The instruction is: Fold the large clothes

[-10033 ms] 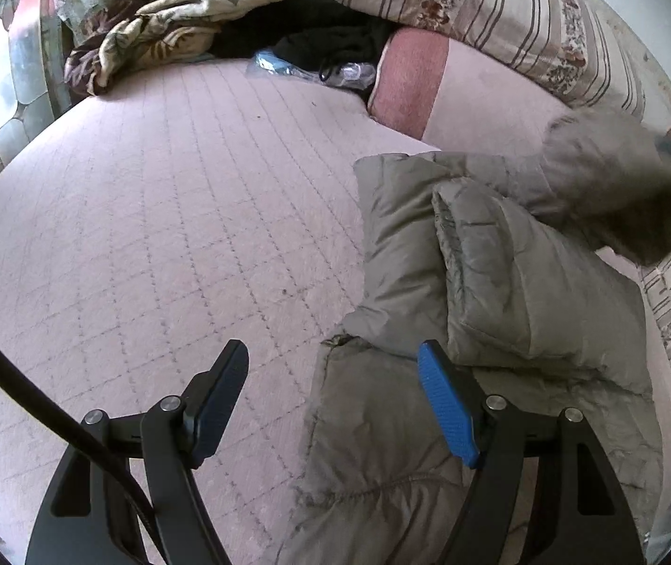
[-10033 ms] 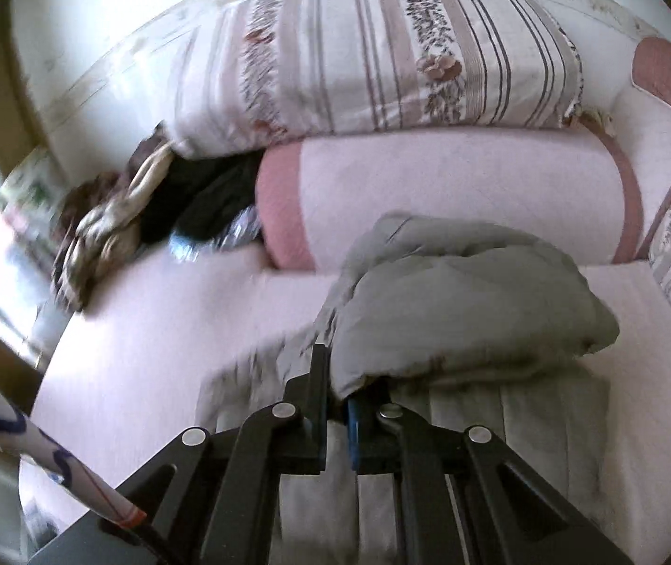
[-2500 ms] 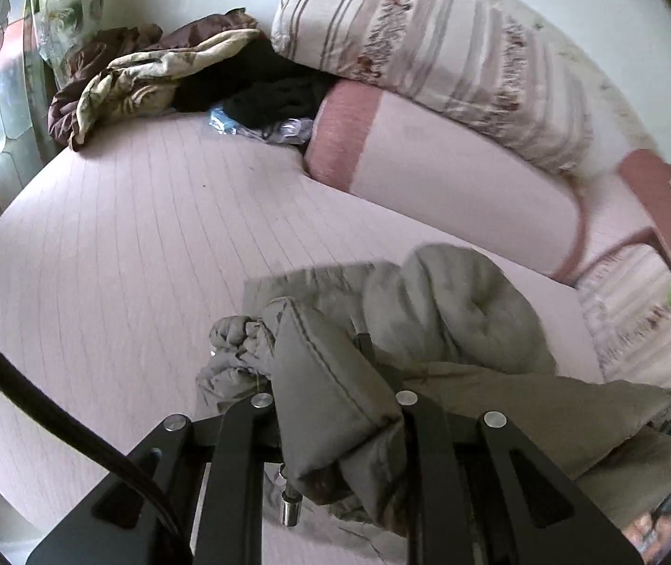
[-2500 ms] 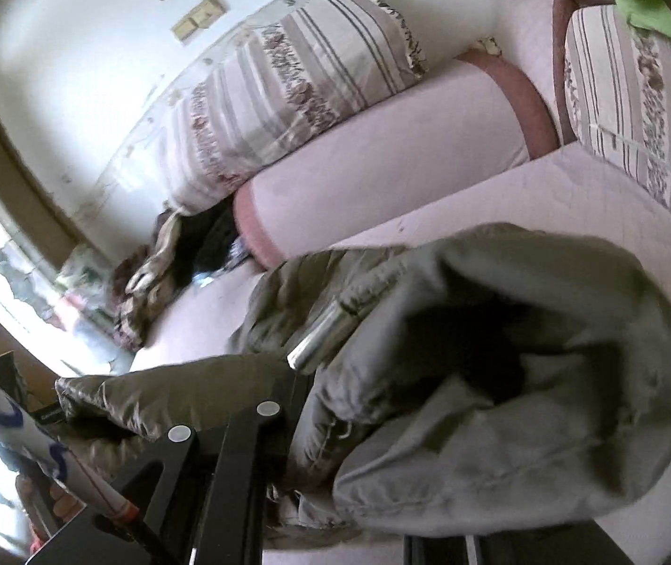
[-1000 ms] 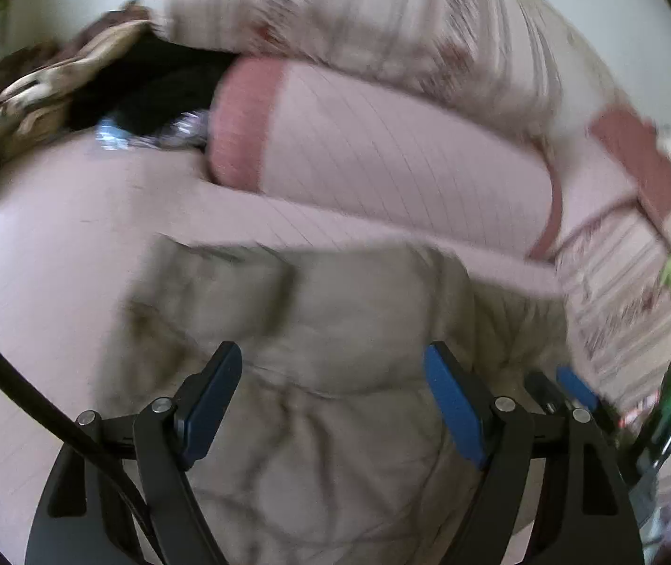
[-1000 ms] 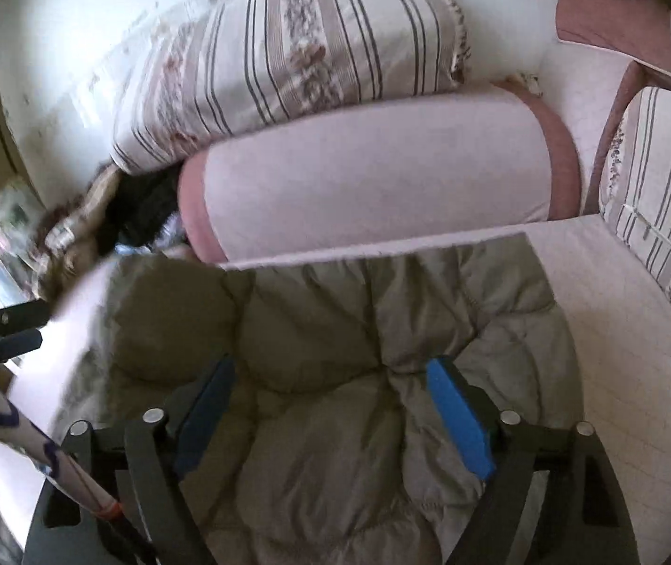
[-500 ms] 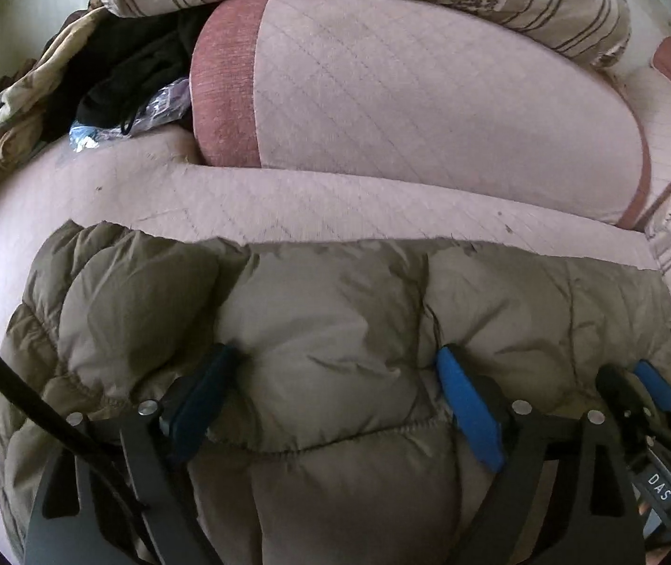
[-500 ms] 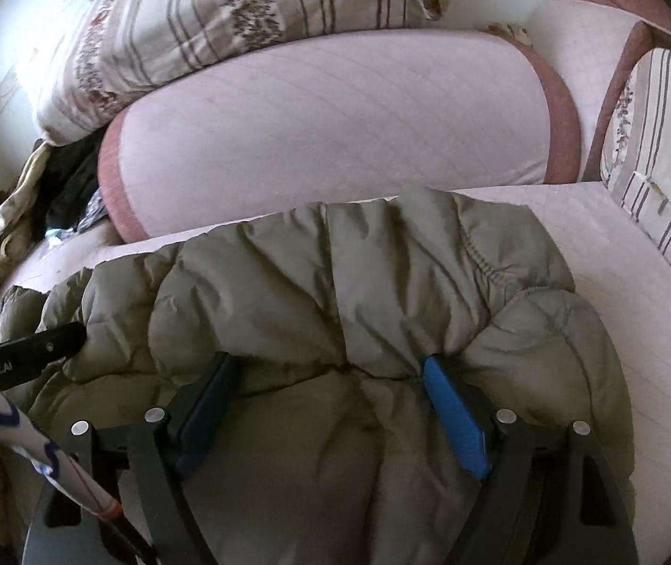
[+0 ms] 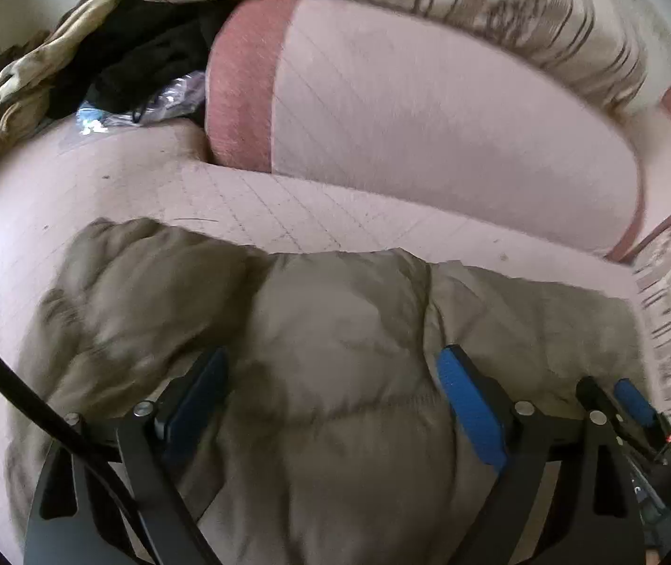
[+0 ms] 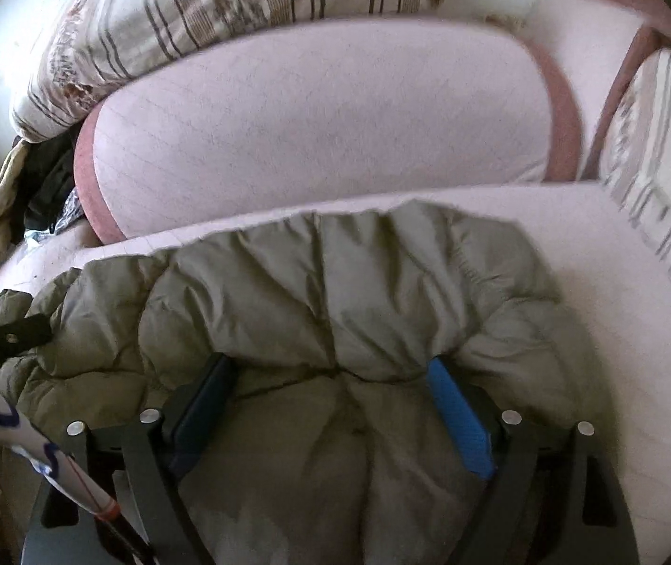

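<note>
Olive-green quilted puffer jacket (image 9: 335, 376) lies folded on the pale pink quilted mattress (image 9: 114, 183), with the pink bolster cushion (image 9: 429, 108) at 12 o'clock. Left gripper (image 9: 335, 405) rests over it with jaws wide, holding nothing; right gripper (image 10: 331, 409) is opening, probably releasing the finished fold. Only the left view shows the dark clothes heap (image 9: 138, 61) at 10 o'clock clearly.

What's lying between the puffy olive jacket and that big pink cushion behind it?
Nothing: just a bare strip of pale quilted mattress separates the jacket from the pink bolster. Both wrist views show it.
</note>
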### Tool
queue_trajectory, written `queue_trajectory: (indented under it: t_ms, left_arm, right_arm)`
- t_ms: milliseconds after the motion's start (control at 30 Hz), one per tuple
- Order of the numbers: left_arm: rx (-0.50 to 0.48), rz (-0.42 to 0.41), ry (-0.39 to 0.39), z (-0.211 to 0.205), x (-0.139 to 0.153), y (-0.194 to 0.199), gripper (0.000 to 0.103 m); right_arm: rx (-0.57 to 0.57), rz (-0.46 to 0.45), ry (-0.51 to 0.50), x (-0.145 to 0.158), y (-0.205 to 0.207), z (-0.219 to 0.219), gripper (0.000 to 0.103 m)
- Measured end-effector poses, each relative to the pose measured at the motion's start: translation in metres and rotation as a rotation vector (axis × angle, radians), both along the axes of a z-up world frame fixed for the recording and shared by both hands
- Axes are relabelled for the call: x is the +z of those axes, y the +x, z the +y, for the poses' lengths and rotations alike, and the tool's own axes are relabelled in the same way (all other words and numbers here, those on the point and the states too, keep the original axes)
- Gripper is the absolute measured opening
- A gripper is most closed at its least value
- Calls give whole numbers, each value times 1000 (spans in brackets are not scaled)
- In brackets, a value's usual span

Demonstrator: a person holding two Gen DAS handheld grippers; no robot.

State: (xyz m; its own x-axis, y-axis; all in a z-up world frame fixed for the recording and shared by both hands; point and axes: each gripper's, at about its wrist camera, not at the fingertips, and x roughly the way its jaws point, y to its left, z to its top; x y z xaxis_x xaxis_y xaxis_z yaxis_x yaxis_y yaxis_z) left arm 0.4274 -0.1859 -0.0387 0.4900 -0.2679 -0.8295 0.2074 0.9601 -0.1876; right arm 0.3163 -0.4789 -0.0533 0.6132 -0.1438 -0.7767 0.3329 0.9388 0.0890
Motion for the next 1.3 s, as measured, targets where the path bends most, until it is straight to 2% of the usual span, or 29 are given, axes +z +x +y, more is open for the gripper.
queue_trajectory:
  t_ms: [100,167,233,367,433,600,733,800,900,1000,1133,1200,1300]
  left_arm:
    - [28,-59,14,31,20,-24,91]
    - [42,-100,44,53,23,-38,91]
    - [76,-131,105,75,15,-50,91]
    - [118,-78,162,102,-19,-48,91]
    - [139,-57,123,108,-30,-41,91]
    - [132,-60,190,91,-33,-25,91]
    - [137,-30,141,99,-23,-26,91]
    - [151,-50,108,111,-9,-45,91]
    - [164,-104,122,135,10,-82,91]
    - [194,-117,125,162,15,-112,91]
    - [217,-82,166,190,-2,-140,91]
    - [237,-47,203,197,-16,-140,91]
    - [255,-34,184,200,-19,-143,91]
  right_arm:
    - [40,-67,-8,29,-35,13,88]
    - [65,-78,-22,35,-57,20,88]
    - [72,-71,-36,32,-73,24,88]
    - [36,-38,-49,3,-88,15,89]
    - [11,-52,-7,-4,-87,6,90]
    - [-27,-32,-65,-9,-65,4,95]
    - [-65,-13,-62,-3,-67,-1,95]
    - [-71,-30,-69,9,-81,0,94]
    - [-75,-52,-75,27,-116,2,94]
    - [-91,-69,-50,36,-166,1,94]
    - [-103,-54,-33,26,-214,-3,94]
    - [-117,-3,-63,11,-222,-6,94]
    - [-151,56,-68,-10,-224,-18,94]
